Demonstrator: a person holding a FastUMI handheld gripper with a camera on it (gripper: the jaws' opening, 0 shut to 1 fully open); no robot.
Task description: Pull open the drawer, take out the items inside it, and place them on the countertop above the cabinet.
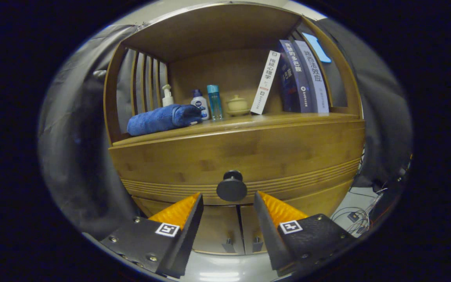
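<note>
Cabinet (pixel 249 152), gripper (pixel 228 197) spread before knob (pixel 231 187)

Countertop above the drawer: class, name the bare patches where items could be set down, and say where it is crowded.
The countertop is bare along its front edge, ahead of the books, and between the lidded cup and the leaning white book. It is crowded where the blue towel and bottles stand. The gripper is open, just short of the drawer knob.

drawer (pixel 241 156) – wooden front, shut, flush with cabinet | knob (pixel 231 186) – dark, round, at 6 o'clock on drawer front | surface (pixel 249 121) – wooden ledge at drawer's 12 o'clock
</note>
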